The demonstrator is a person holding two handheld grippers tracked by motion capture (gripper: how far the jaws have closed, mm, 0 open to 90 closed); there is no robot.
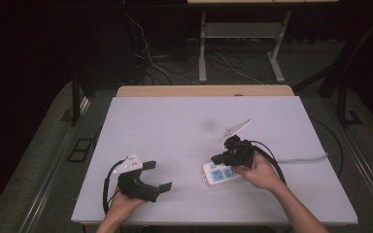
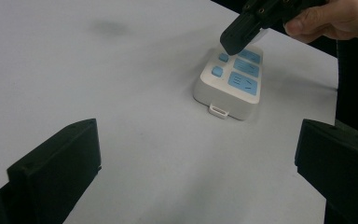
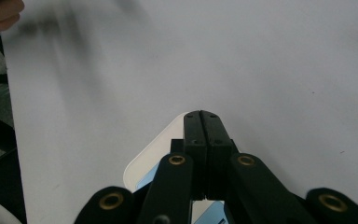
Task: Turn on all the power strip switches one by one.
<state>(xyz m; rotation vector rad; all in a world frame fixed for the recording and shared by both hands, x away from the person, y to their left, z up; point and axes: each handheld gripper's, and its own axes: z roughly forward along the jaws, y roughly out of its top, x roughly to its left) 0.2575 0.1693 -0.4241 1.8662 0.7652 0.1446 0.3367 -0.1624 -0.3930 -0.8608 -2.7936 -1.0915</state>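
High view: power strip (image 1: pixel 217 174) under right claw (image 1: pixel 217 158)

power strip (image 3: pixel 154 161) mostly hidden behind jaws

- A white table top (image 1: pixel 175 126) spreads across the middle, its tan wooden edge (image 1: pixel 204 91) showing along the far side.
- A faint grey smudge (image 1: pixel 207 124) sits on the white surface.
- Beyond it, a metal desk frame (image 1: pixel 238 36) stands on dark carpet.
- Loose white cables (image 1: pixel 150 60) trail over the floor there.
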